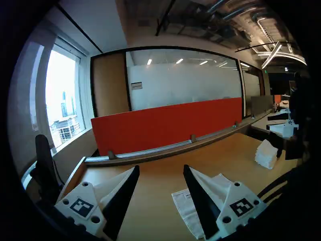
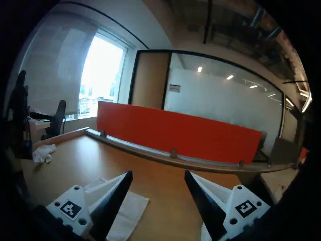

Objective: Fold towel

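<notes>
Two black-padded white fingers of the left gripper (image 1: 160, 168) sit right up front in the left gripper view, spread wide with nothing between them, just bare desk showing through the gap. Each finger has one square black-and-white marker on it, so two markers per claw. Same deal with the right gripper (image 2: 158, 173) in the right gripper view: two fingers, well apart, holding nothing.

Just past the claws, one flat white towel (image 1: 182, 203) lies spread on the light wooden desk (image 1: 224, 152). In the left gripper view it's partly under the right-hand finger, and in the right gripper view the flat white towel (image 2: 130, 209) pokes out from under the left-hand finger on the same desk (image 2: 100, 160). Neither claw is touching it as far as I can tell.

Further out, one stack of folded white towels (image 1: 267, 154) sits near the desk's right edge in the left gripper view. The right gripper view has one crumpled white cloth (image 2: 43, 153) off at the left edge.

Behind all that, one long orange-red divider panel (image 1: 168, 120) runs along the back of the desk, also visible from the right gripper (image 2: 180, 134). Beyond it is one bright window (image 1: 64, 104) (image 2: 100, 84) and one black office chair (image 1: 44, 160) (image 2: 58, 116) beside it.
</notes>
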Available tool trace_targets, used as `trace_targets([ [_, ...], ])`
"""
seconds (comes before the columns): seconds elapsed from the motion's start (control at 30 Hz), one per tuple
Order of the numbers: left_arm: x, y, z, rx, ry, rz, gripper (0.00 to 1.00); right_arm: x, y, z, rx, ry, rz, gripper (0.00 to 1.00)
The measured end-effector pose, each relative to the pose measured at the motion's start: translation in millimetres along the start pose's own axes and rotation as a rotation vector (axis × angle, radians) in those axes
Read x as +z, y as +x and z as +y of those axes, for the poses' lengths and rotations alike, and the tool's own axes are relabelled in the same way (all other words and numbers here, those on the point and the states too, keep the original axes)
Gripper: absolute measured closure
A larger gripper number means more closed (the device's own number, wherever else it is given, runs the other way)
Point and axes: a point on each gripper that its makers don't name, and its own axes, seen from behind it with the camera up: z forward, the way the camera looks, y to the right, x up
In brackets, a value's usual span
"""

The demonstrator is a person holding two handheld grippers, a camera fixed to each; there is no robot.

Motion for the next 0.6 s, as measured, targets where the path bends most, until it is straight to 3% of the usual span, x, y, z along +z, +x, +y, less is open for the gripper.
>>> trace_targets([
  [0.6,2.2,-54,30.6,0.04,-0.112,-0.112,0.2,-1.2,-51,-45,-0.062,0.192,-0.139,0.0],
])
